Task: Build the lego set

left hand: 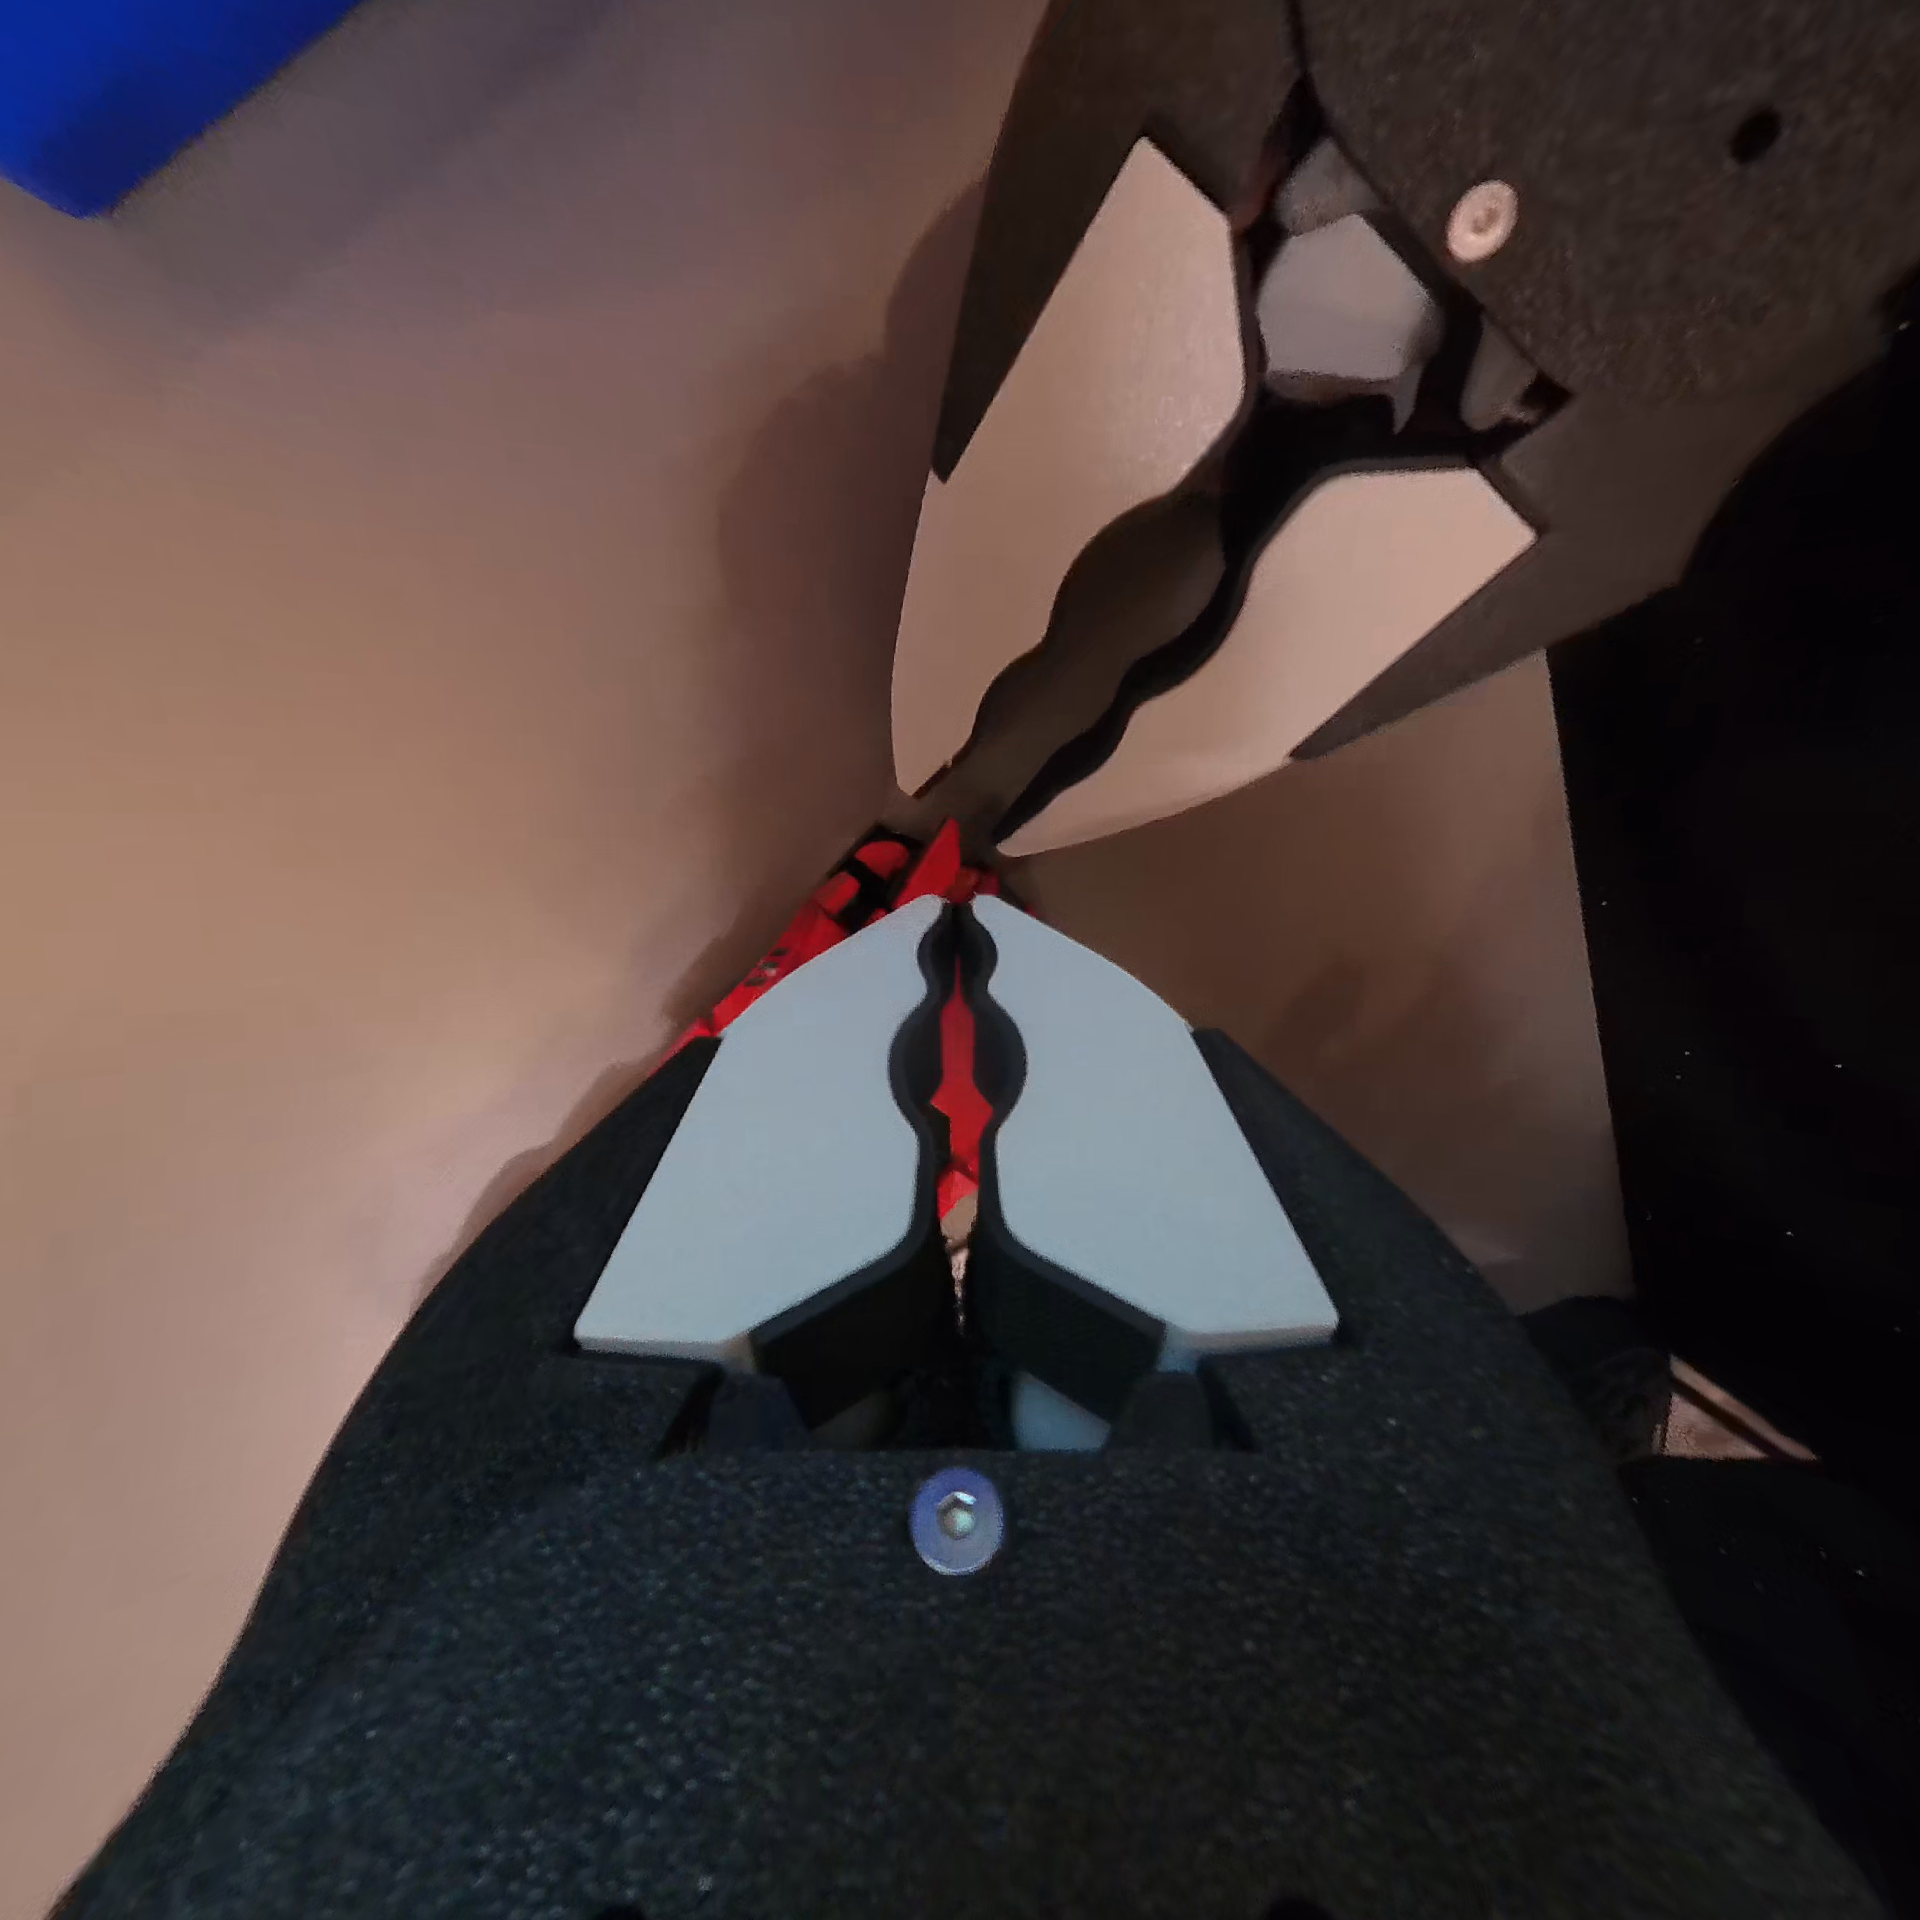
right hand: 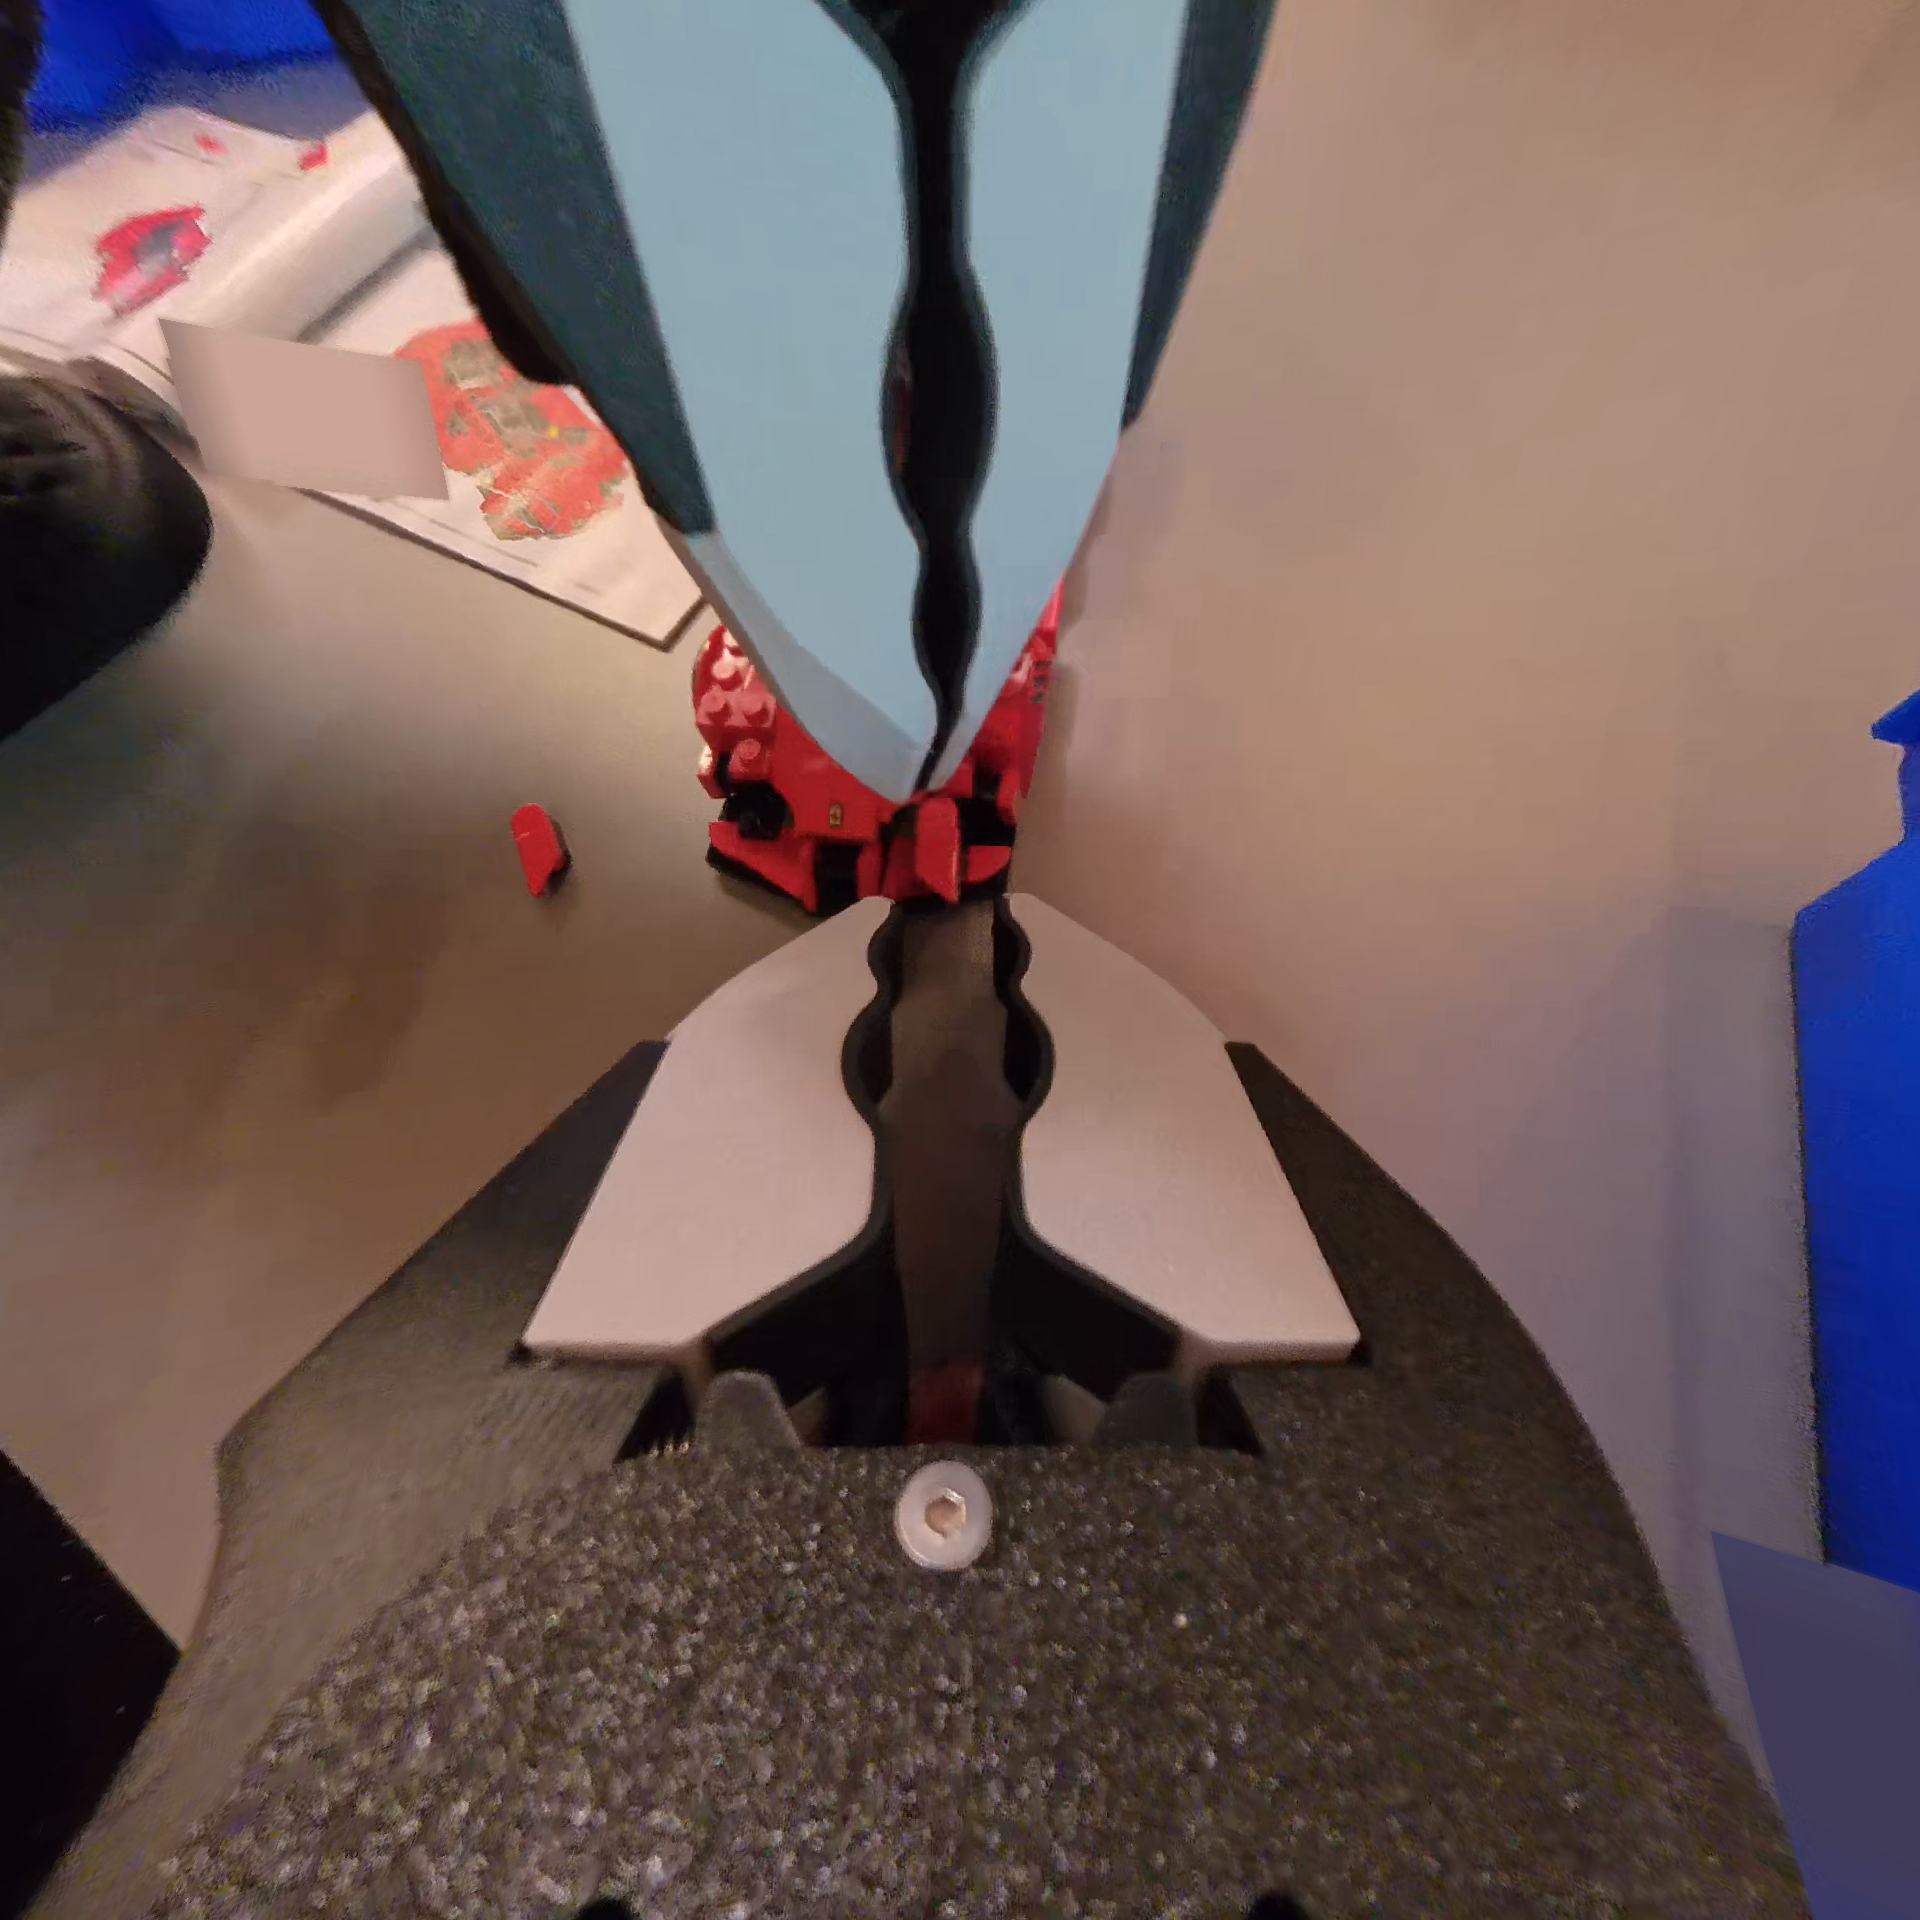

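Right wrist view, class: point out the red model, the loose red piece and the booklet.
red model (right hand: 821, 821), right wrist view, its front side.
loose red piece (right hand: 537, 850), right wrist view, its middle.
booklet (right hand: 582, 561), right wrist view, its lower page.

The left gripper (left hand: 958, 909) has its fingers nearly pressed together; the right gripper (right hand: 940, 909) faces it tip to tip, its fingers slightly apart.
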`<action>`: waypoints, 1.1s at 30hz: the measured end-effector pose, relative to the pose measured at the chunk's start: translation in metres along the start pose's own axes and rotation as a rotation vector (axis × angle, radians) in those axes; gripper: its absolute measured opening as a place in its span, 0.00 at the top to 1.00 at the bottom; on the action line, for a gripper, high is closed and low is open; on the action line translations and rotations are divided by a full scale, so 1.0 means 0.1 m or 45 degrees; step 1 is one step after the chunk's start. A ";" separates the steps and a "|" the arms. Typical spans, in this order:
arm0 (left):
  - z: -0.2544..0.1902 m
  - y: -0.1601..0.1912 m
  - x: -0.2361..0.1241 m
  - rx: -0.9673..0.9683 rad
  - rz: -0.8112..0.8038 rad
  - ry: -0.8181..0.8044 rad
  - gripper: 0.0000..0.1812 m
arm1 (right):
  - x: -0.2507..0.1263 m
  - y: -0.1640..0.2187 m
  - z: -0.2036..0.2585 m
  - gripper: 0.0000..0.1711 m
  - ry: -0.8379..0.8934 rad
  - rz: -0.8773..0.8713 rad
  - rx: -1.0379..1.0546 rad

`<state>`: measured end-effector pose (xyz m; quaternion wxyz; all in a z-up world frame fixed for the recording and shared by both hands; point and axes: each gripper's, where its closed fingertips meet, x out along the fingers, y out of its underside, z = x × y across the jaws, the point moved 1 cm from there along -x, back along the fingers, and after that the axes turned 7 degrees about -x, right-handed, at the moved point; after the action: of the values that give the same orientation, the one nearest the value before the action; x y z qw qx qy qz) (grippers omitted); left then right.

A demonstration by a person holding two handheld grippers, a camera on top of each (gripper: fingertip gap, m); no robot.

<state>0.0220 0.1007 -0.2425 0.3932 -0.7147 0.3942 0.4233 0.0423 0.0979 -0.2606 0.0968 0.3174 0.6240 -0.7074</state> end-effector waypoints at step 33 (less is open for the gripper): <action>-0.69 1.09 -0.56 -0.188 -1.153 -0.640 1.00 | 0.16 -0.15 -0.02 1.00 -0.049 0.007 -0.176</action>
<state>-0.0738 0.0106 -0.1932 0.5678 -0.7159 -0.0918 0.3959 0.0221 0.1073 -0.2573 0.1324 0.2978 0.6686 -0.6683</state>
